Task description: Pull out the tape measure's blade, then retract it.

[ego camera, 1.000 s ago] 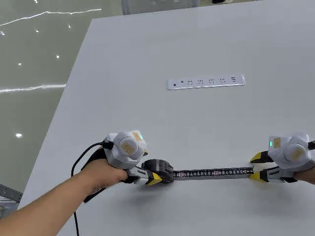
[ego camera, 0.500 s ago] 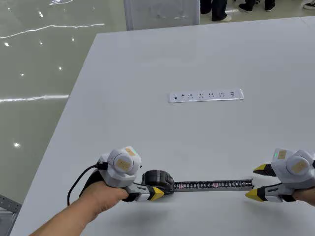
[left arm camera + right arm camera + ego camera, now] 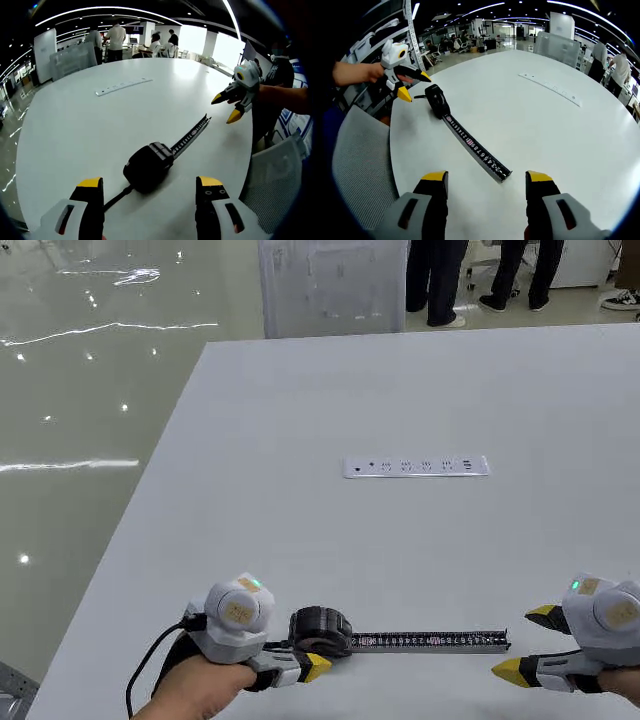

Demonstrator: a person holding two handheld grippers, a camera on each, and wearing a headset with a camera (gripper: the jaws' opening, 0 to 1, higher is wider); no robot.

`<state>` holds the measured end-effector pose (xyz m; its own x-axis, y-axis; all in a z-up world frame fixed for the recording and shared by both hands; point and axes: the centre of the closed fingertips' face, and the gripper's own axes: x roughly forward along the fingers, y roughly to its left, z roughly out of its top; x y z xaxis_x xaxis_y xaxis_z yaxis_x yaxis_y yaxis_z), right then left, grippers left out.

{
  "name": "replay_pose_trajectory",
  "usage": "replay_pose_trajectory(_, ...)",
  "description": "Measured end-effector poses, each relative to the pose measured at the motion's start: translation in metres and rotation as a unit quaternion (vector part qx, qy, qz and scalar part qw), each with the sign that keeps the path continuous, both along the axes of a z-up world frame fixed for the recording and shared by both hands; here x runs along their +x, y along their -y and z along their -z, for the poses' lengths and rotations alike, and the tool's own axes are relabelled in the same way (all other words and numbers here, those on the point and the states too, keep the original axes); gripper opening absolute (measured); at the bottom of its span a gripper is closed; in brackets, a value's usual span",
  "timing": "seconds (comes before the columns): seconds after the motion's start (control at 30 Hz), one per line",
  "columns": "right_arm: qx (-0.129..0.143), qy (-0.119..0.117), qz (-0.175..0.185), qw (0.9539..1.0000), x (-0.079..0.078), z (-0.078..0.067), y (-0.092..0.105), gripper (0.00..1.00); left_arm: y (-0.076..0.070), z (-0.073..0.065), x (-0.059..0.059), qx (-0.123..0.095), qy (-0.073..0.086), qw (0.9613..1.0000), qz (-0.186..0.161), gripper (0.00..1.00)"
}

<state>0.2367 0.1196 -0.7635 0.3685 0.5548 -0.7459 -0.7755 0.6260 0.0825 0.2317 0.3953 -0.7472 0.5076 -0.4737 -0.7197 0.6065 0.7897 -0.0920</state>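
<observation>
The black tape measure case (image 3: 320, 628) lies on the white table (image 3: 400, 540) near its front edge. Its blade (image 3: 430, 642) stretches right, flat on the table. My left gripper (image 3: 300, 665) is open, and the case (image 3: 148, 166) sits just beyond its yellow fingertips (image 3: 90, 182). A black strap runs from the case back between the jaws. My right gripper (image 3: 527, 642) is open too, with the blade's free end (image 3: 504, 175) a little ahead of its tips and untouched. Each gripper shows in the other's view: the right gripper (image 3: 223, 110) and the left gripper (image 3: 416, 88).
A white power strip (image 3: 416, 467) lies mid-table, well beyond the tape. The table's left edge (image 3: 150, 500) drops to a shiny floor. People (image 3: 440, 280) and a translucent panel (image 3: 330, 275) stand past the far edge. A mesh chair (image 3: 360, 165) is near the front edge.
The head camera has tilted up. My right gripper has drawn back a little to the right from the blade's end. The blade stays out at the same length.
</observation>
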Motion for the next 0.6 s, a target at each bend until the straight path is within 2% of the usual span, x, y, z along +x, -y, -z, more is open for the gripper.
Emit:
replay_pose_trajectory(0.27, 0.023, -0.004, 0.028, 0.9993, -0.021, -0.014, -0.01, 0.65, -0.008, -0.013, -0.014, -0.01, 0.013, 0.9996, -0.022, 0.74)
replay_pose_trajectory(0.4, 0.032, -0.008, 0.042, 0.9986, -0.035, -0.02, -0.011, 0.69, -0.012, -0.02, -0.02, -0.012, 0.018, 0.9994, -0.029, 0.75)
replay_pose_trajectory(0.6, 0.041, -0.004, 0.062, 0.9972, -0.047, -0.032, -0.009, 0.77, -0.012, -0.025, -0.03, -0.014, 0.021, 0.9992, -0.032, 0.78)
